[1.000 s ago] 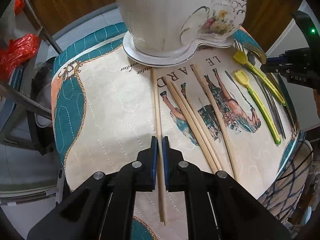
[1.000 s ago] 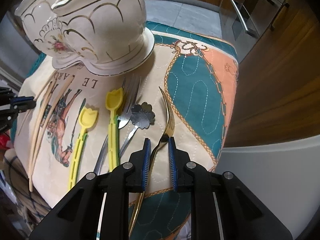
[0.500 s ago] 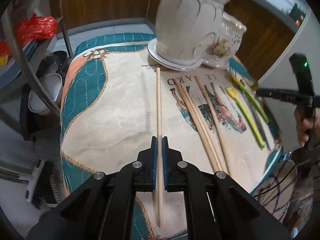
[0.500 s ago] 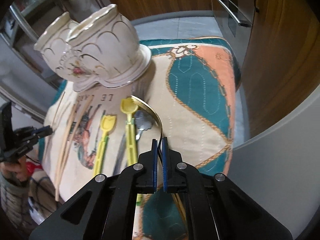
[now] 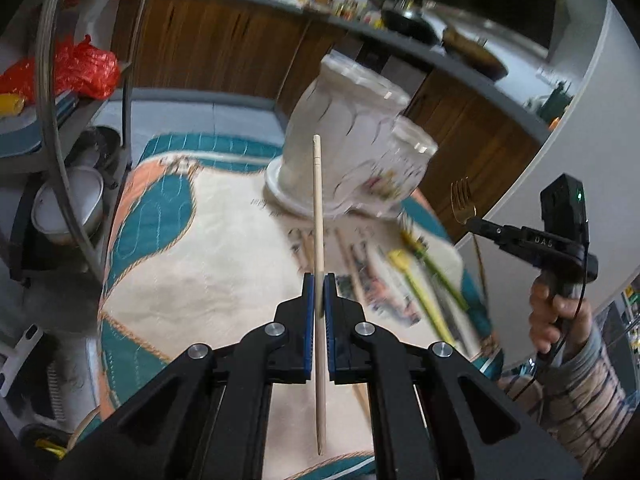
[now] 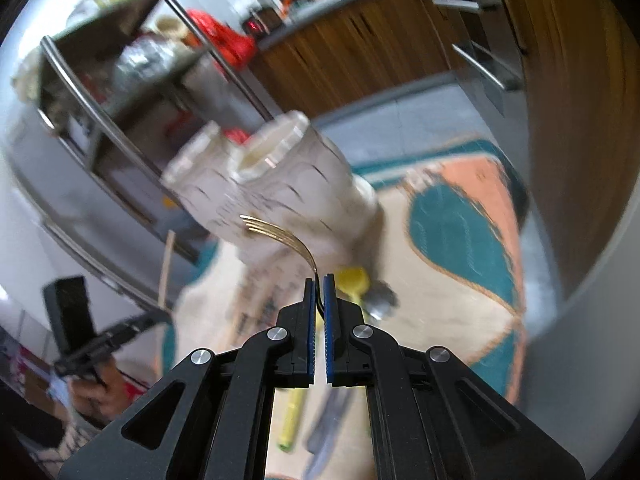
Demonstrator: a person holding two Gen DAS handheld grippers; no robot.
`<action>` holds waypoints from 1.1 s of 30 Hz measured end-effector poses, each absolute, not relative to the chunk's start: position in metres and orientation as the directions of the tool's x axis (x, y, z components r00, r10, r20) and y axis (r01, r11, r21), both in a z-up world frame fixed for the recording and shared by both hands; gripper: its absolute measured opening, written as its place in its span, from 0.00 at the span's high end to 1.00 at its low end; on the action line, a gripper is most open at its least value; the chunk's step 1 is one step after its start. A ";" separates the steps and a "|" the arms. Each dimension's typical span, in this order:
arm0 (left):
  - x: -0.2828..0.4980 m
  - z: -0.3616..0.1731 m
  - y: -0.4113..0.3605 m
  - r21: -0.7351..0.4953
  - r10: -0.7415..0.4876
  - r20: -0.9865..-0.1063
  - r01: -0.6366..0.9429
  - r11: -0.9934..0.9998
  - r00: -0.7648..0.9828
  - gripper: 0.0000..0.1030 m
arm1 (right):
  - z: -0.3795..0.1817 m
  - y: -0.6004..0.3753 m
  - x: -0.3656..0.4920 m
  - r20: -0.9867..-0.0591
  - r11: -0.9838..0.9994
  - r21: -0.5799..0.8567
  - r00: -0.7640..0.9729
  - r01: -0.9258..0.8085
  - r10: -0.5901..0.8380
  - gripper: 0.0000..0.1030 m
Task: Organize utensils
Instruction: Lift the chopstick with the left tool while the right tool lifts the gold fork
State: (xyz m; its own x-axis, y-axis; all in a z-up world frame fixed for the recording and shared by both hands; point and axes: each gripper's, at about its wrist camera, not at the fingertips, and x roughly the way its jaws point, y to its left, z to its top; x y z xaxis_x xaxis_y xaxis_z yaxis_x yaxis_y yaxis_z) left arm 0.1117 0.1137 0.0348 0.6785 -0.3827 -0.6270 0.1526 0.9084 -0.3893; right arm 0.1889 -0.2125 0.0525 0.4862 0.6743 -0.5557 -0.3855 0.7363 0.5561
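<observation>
Partly blurred, vase (image 5: 352, 136), chopstick (image 5: 318, 216) clamped, fork (image 6: 280, 232) clamped

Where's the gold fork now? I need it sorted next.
The gold fork is clamped in the right gripper, lifted in front of the white ceramic holder.

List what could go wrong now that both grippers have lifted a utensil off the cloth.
1. The left gripper pinches the chopstick at one narrow spot, with long ends either side; it may pivot or slip.
2. The right gripper holds the gold fork by its thin handle, tines near the ceramic holder; a swing might strike or tip it.
3. Both tools may collide when they converge on the holder.
</observation>
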 end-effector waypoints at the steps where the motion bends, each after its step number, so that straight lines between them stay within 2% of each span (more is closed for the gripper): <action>1: 0.111 0.038 0.113 -0.390 -0.383 -0.613 0.157 0.907 0.691 0.96 | 0.055 -0.213 0.189 -0.532 0.720 0.574 0.490 -0.391 0.691 0.96; 9: 0.111 0.080 0.103 -0.373 -0.377 -0.461 0.210 0.904 0.803 0.96 | 0.083 -0.215 0.197 -0.323 0.594 0.672 0.548 -0.442 0.772 0.96; 14: 0.122 0.112 0.096 -0.360 -0.378 -0.379 0.241 0.901 0.845 0.96 | 0.103 -0.213 0.203 -0.256 0.557 0.679 0.557 -0.478 0.790 0.97; 24: 0.158 0.151 0.085 -0.316 -0.342 -0.236 0.262 0.912 0.909 0.96 | 0.159 -0.197 0.211 -0.194 0.551 0.612 0.568 -0.567 0.800 0.97; 33: 0.210 0.171 0.085 -0.306 -0.274 -0.150 0.219 0.926 0.950 0.96 | 0.194 -0.187 0.243 -0.183 0.568 0.575 0.584 -0.589 0.791 0.97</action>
